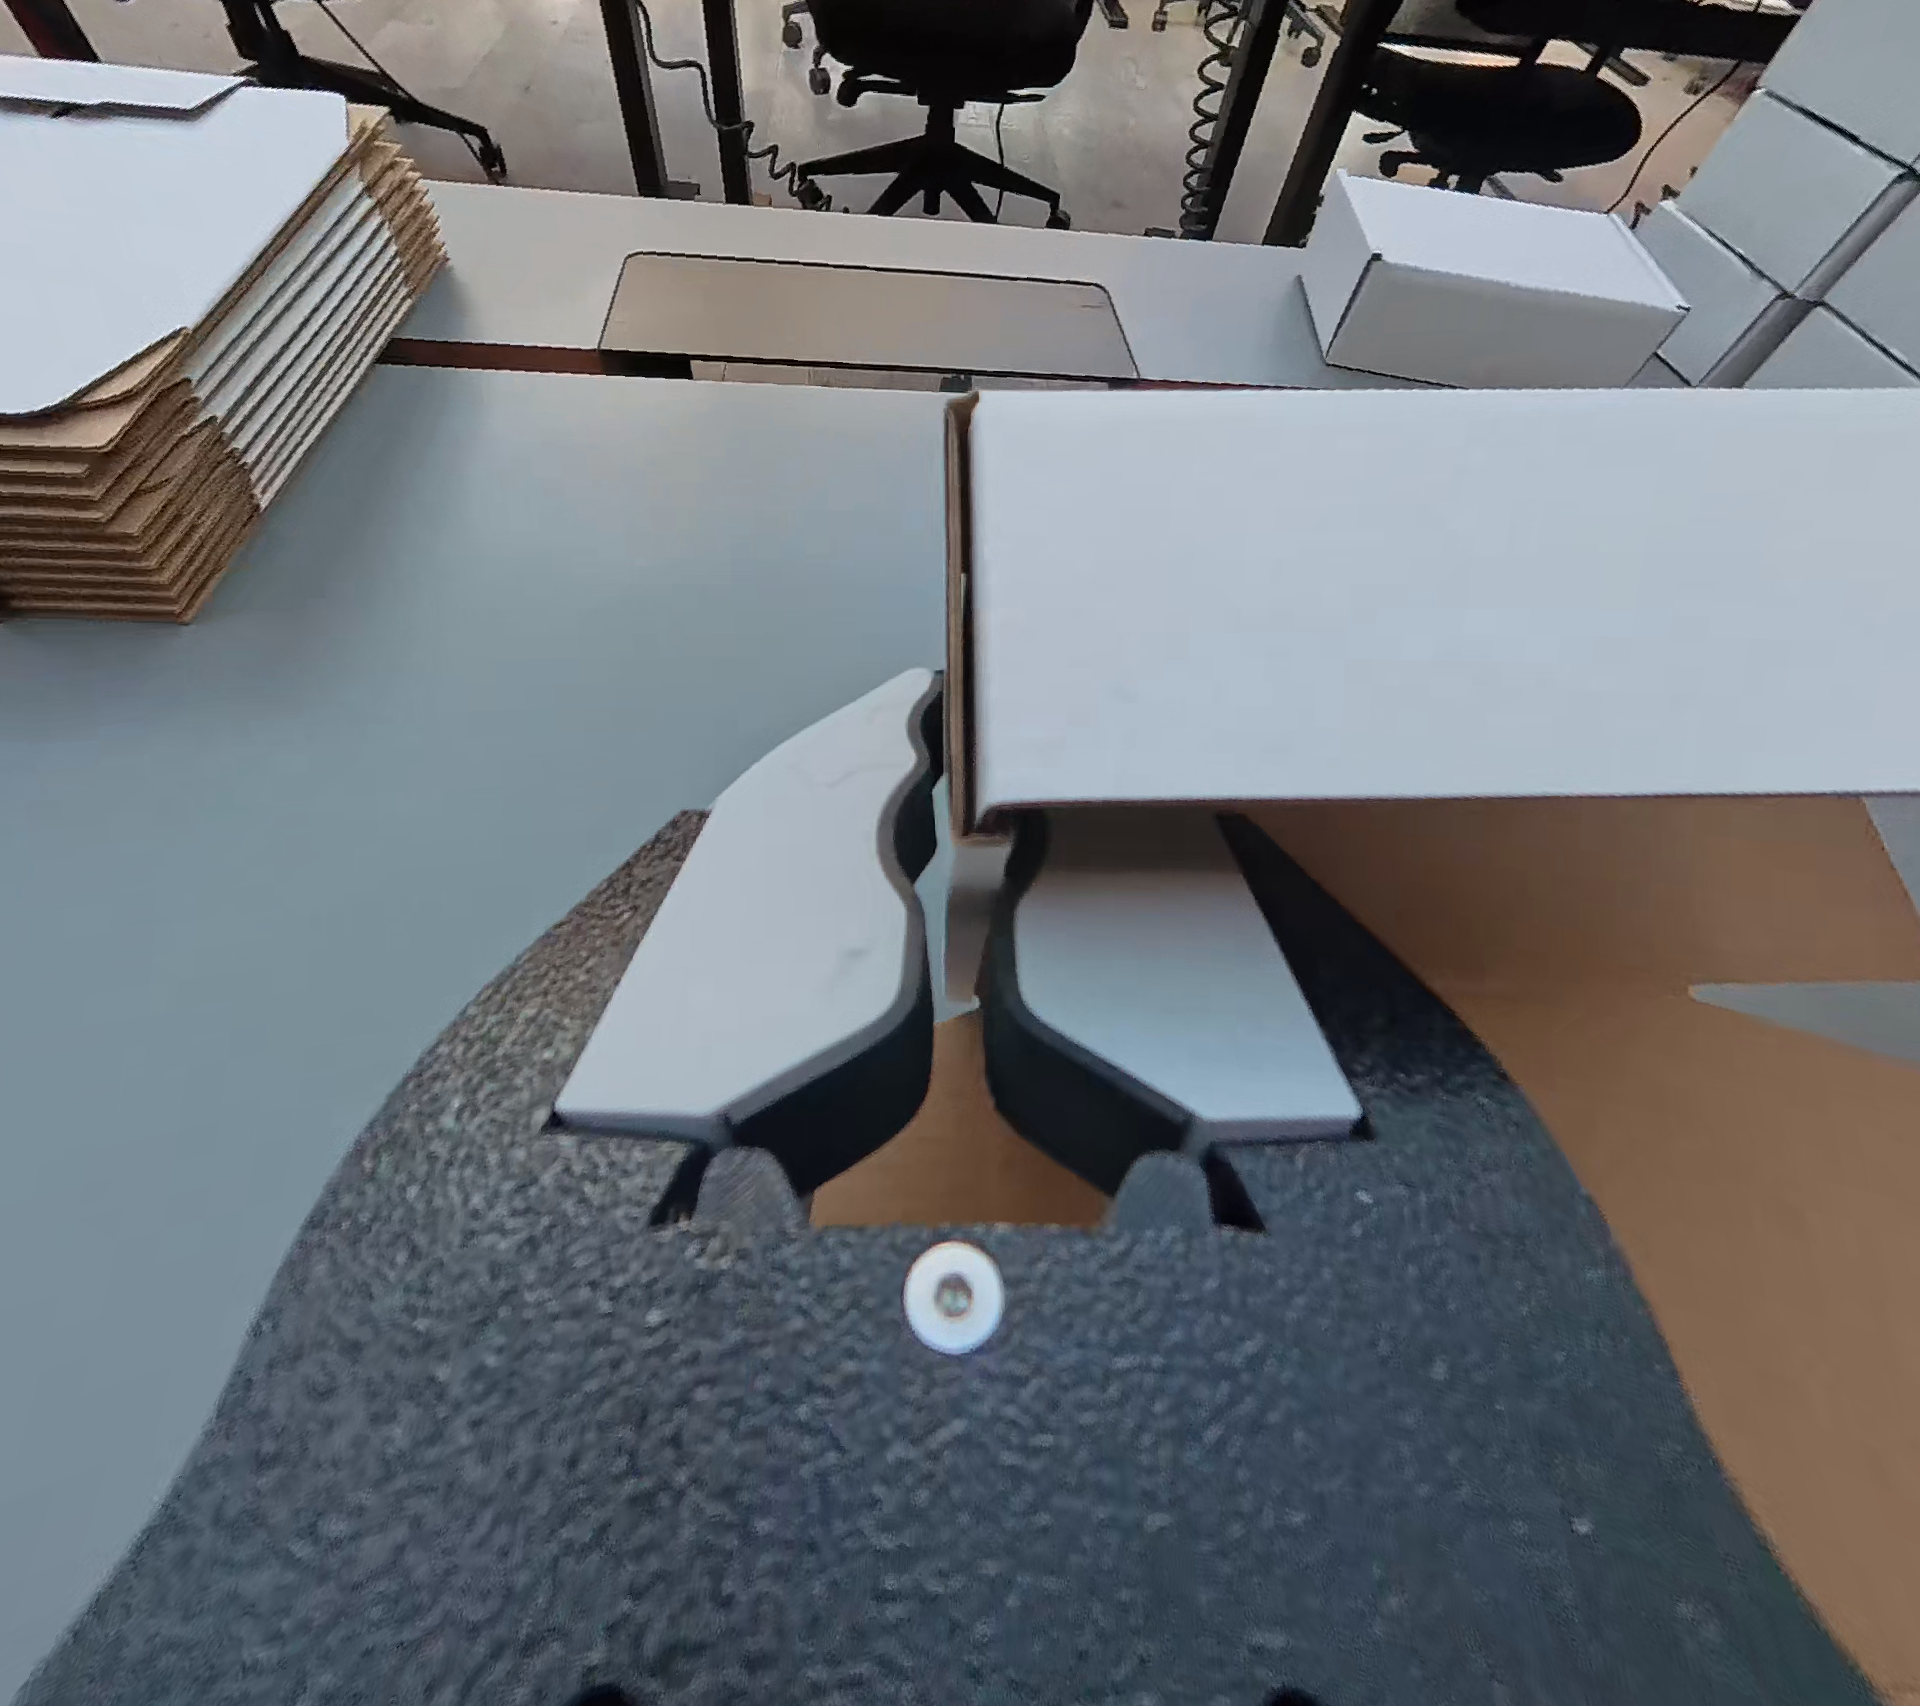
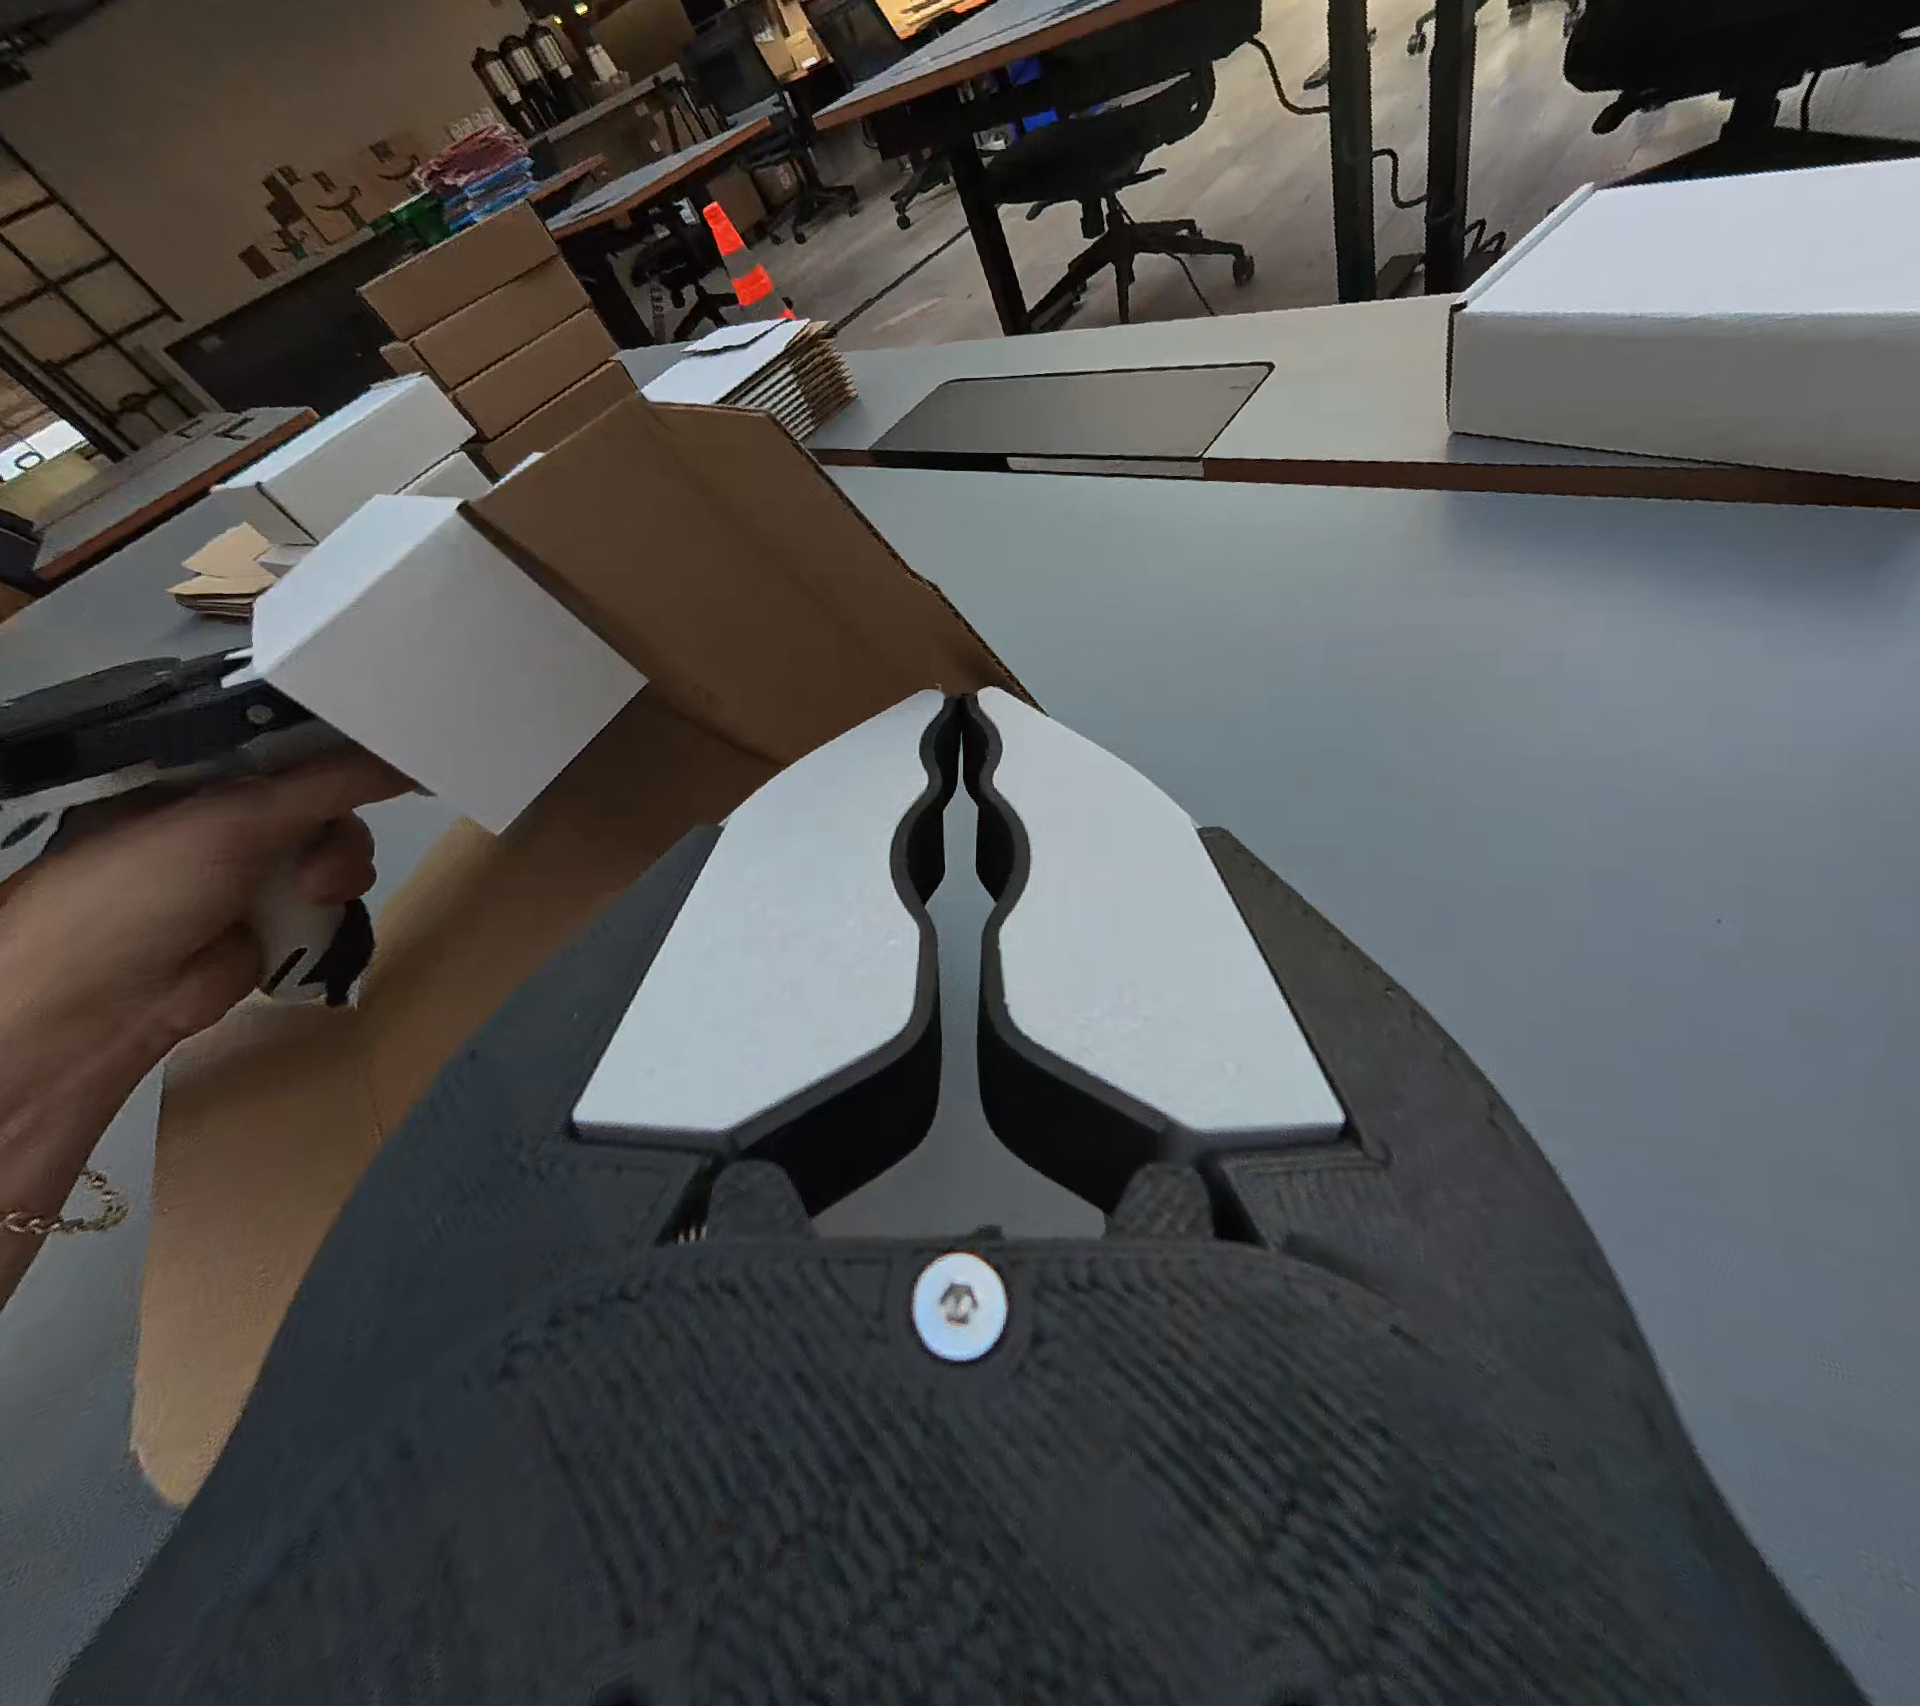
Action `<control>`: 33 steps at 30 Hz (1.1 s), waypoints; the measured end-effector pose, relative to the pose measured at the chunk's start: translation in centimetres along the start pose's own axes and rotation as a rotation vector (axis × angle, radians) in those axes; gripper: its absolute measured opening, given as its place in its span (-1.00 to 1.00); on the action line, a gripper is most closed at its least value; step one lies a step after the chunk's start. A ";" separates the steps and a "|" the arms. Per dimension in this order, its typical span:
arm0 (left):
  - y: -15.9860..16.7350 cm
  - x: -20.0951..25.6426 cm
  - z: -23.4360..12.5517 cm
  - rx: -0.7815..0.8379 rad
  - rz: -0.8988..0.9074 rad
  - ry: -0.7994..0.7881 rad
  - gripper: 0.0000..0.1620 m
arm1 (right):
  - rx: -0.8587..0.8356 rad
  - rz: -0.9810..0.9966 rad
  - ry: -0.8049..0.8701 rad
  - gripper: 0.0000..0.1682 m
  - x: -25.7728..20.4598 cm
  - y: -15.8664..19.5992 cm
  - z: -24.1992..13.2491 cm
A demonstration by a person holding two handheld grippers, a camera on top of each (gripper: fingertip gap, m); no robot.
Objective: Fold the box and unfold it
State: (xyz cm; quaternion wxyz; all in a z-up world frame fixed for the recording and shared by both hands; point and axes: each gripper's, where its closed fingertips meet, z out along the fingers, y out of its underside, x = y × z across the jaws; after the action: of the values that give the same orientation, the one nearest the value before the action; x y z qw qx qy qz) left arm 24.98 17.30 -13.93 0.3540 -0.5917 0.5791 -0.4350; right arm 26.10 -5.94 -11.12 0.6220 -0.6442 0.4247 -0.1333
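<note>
The box is a cardboard blank, white outside and brown inside, partly folded on the grey table point(image 1: 468, 669). In the left wrist view its white panel point(image 1: 1403, 596) stands up over the brown inner face point(image 1: 1558, 1085). My left gripper point(image 1: 961, 789) is shut on the lower left corner of that raised panel. In the right wrist view the same box point(image 2: 727, 576) lies at the left, with a white folded side point(image 2: 447, 659) and the left gripper point(image 2: 135, 721) held by a hand behind it. My right gripper point(image 2: 961, 706) is shut and empty, its tips just by the brown flap's right corner.
A stack of flat blanks point(image 1: 156, 368) sits at the far left of the table. A folded white box point(image 1: 1486, 306) and stacked white boxes point(image 1: 1818, 181) stand at the back right. The right wrist view shows the folded white box point(image 2: 1683, 326) and stacked brown boxes point(image 2: 499, 337).
</note>
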 end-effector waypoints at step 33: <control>0.6 1.7 0.1 0.013 -0.018 -0.034 -0.95 | -0.006 -0.370 0.130 -1.00 -4.5 3.4 0.6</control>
State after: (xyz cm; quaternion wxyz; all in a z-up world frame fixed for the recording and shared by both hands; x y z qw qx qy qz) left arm 24.78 15.54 -14.40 0.3636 -0.6019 0.5647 -0.4320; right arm 22.48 -1.84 -12.78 0.5564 -0.7030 0.3387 -0.2855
